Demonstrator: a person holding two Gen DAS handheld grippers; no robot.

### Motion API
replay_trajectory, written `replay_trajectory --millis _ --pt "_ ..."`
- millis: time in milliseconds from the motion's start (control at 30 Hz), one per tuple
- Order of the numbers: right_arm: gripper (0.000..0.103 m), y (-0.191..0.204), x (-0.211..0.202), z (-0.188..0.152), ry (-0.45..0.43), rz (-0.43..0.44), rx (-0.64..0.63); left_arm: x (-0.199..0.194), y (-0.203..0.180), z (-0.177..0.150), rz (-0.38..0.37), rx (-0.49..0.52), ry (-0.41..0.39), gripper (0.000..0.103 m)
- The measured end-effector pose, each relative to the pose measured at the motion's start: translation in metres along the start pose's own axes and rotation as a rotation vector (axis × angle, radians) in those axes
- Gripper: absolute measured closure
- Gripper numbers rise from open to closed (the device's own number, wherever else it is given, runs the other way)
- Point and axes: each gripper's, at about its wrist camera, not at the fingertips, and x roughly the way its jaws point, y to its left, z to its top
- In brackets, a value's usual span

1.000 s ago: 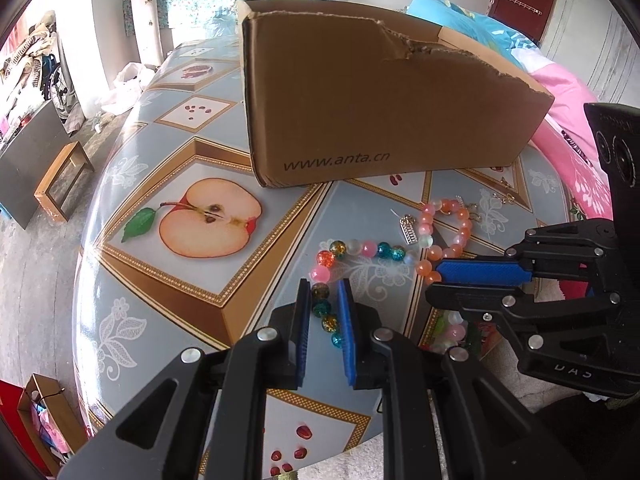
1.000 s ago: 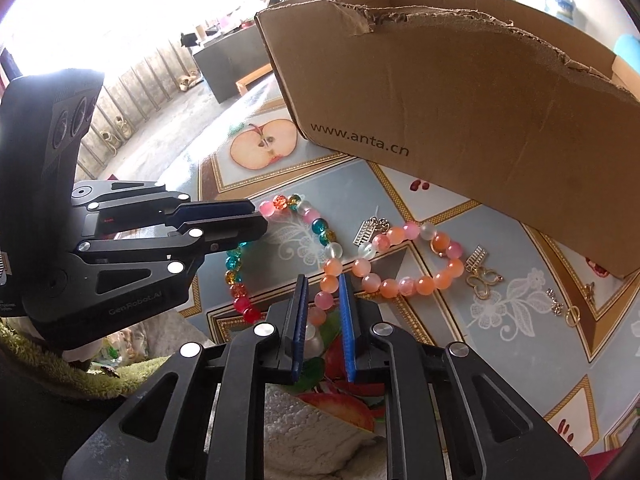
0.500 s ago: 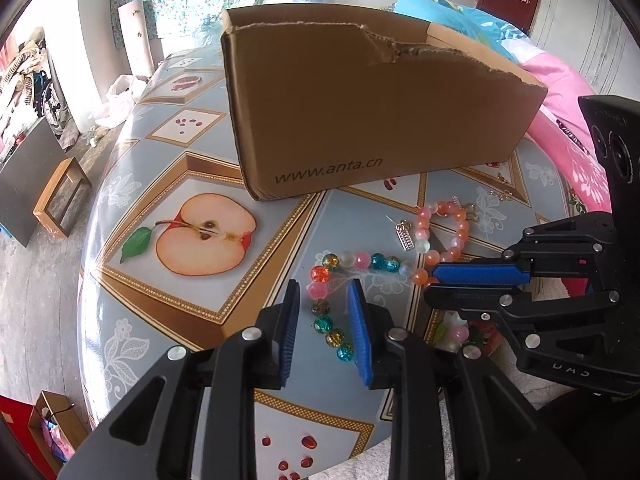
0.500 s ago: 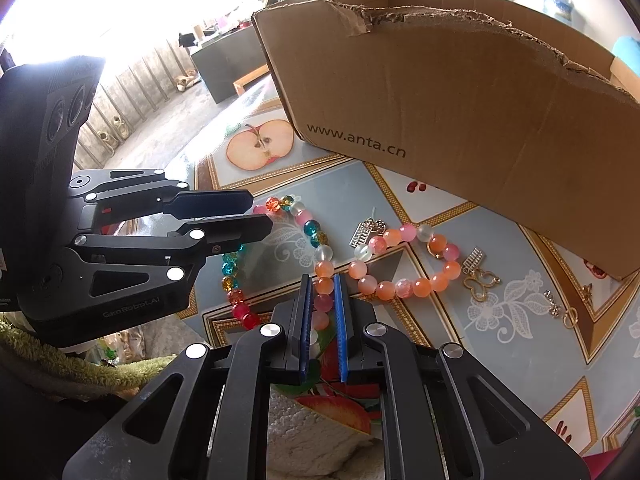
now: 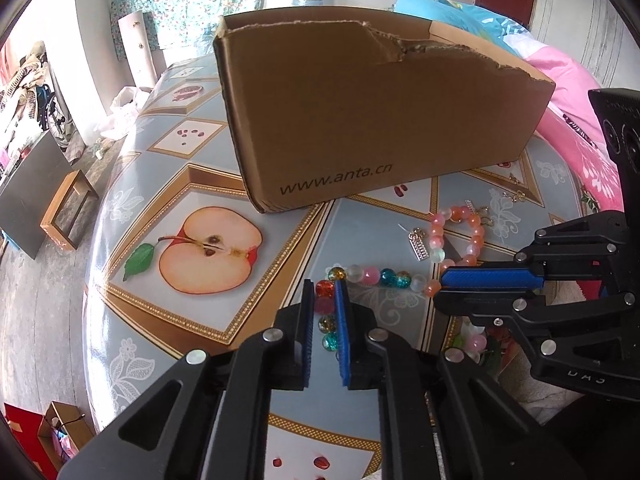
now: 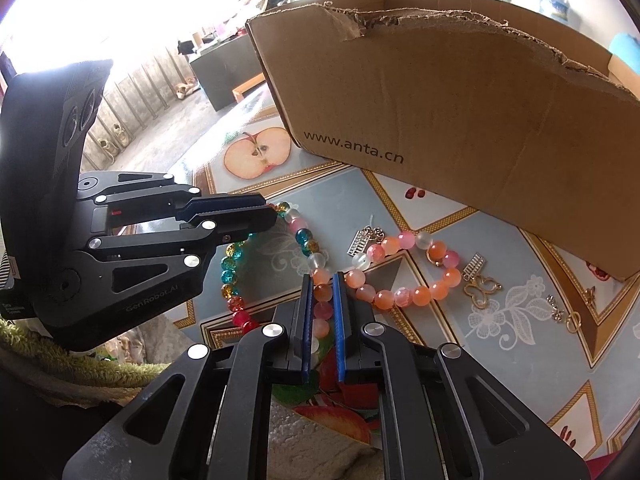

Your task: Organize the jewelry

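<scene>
Fingers first: the left gripper (image 5: pixel 324 300) is closing, its blue pads (image 5: pixel 341 312) narrowed onto the near beads of the multicoloured bracelet (image 5: pixel 370 276), a pink bead squeezed between them. The right gripper (image 6: pixel 322 300) has its pads (image 6: pixel 338 312) clamped close on the orange and pink bracelet (image 6: pixel 404 276), a string of its beads running down between them. Left to right across the patterned tablecloth (image 5: pixel 160 320): a printed half apple (image 5: pixel 210 254), then the multicoloured bracelet lying flat near the table's front edge, its far end touching the orange and pink bracelet, which loops beside it. A small silver charm (image 6: pixel 358 244) lies against that loop's far side. Further right, a gold butterfly pendant (image 6: pixel 482 290) and a few small gold earrings (image 6: pixel 564 314) lie loose on the cloth. Behind everything stands a torn-edged cardboard box (image 5: pixel 380 120), open on top, printed with a web address, resting on the table just beyond the jewelry.
</scene>
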Motion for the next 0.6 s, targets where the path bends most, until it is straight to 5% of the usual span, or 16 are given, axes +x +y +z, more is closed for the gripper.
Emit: replay_trajectory --millis 600 --pt "0.096 0.005 -0.072 0.002 -0.241 0.081 -0.011 -0.099 -0.001 0.007 -0.110 -0.059 -0.230 0.094"
